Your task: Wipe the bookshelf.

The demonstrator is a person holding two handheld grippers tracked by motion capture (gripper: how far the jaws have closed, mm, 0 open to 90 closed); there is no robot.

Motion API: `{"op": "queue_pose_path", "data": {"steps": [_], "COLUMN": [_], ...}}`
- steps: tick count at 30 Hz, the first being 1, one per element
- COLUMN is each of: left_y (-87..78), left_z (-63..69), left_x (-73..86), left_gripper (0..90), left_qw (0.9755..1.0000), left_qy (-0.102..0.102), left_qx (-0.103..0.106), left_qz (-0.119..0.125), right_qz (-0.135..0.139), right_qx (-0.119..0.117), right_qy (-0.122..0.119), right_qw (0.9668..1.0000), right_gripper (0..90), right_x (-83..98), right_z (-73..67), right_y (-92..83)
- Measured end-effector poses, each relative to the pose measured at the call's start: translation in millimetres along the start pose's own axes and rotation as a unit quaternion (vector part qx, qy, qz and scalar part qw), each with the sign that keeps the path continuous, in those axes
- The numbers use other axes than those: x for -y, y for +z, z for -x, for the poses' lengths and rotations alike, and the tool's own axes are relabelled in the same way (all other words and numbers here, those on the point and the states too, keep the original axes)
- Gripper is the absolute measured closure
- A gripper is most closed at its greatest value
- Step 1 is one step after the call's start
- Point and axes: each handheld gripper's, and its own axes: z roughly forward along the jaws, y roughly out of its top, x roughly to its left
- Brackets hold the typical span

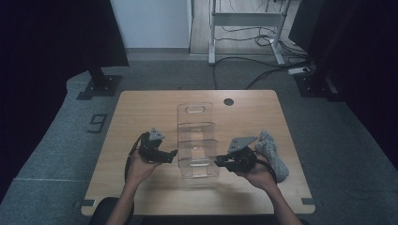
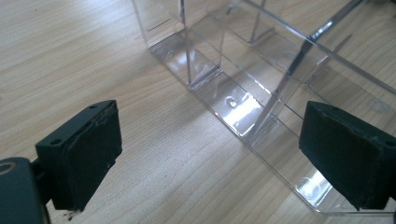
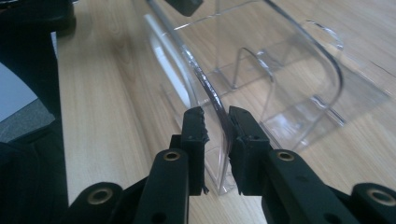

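R gripper (image 3: 217,126) jaws nearly closed, pinching thin side wall of clear acrylic organizer (image 1: 197,140) at its near-R corner. L gripper (image 2: 210,154) wide open, holding nothing, hovering just beside organizer's L wall. Organizer sits mid table (image 1: 141,108); grey cloth (image 1: 272,152) lies by R hand. Risk: slick thin wall slips from pads or tray twists if lifted one-sided; L jaw may bump it.

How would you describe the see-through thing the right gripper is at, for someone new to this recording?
On the wooden table, look to the middle, between the two hands. There lies a long clear plastic organizer with dividers and a handle slot at its far end. Unlike the grey cloth bundle to its right, it is rigid and transparent.
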Motion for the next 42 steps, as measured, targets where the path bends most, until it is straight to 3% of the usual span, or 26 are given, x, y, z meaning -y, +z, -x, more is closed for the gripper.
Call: {"op": "queue_pose_path", "data": {"steps": [5,9,15,18,21,24,26,31,37,42], "left_y": [-2.4,-11.9,-29.0,-35.1,-38.8,-38.9,-37.6,-33.2,-24.0,-17.1], "left_z": [-3.7,-8.9,-13.1,-9.6,-4.1,3.5,9.2,21.1,26.1,27.5], "left_x": [1.4,5.4,18.2,25.8,32.1,35.7,35.8,33.2,33.2,34.9], "left_gripper": [4.3,2.7,2.6,2.6,2.6,2.7,3.5,6.1,12.2,18.2], "left_qw": [1.0000,0.9999,0.9996,0.9995,0.9990,0.9985,0.9983,0.9973,0.9972,0.9967], "left_qy": [-0.005,-0.006,-0.005,-0.001,-0.001,0.005,0.011,0.026,0.033,0.047], "left_qx": [0.005,0.004,0.013,0.020,0.034,0.047,0.050,0.062,0.063,0.065], "left_qz": [0.002,0.011,0.024,0.026,0.028,0.027,0.026,0.030,0.023,0.011], "right_qz": [-0.011,-0.018,-0.008,-0.009,-0.009,-0.004,-0.002,-0.010,-0.019,-0.013], "right_qx": [-0.010,-0.008,0.002,0.007,0.017,0.023,0.049,0.086,0.087,0.072], "right_qy": [-0.013,-0.018,0.002,0.005,0.010,0.016,0.028,0.044,0.046,0.048], "right_qw": [0.9998,0.9996,1.0000,0.9999,0.9998,0.9996,0.9984,0.9953,0.9949,0.9962], "right_gripper": [77.8,70.6,56.0,47.1,44.2,44.2,43.3,45.7,52.2,58.8], "right_x": [-5.1,-6.4,0.8,3.2,4.1,4.1,4.1,4.5,3.7,-0.4], "right_z": [-10.8,-12.6,1.6,7.2,12.4,18.6,23.6,31.8,39.3,41.1], "right_y": [10.4,9.4,-10.5,-16.8,-19.7,-23.1,-22.5,-5.9,16.3,27.0]}}
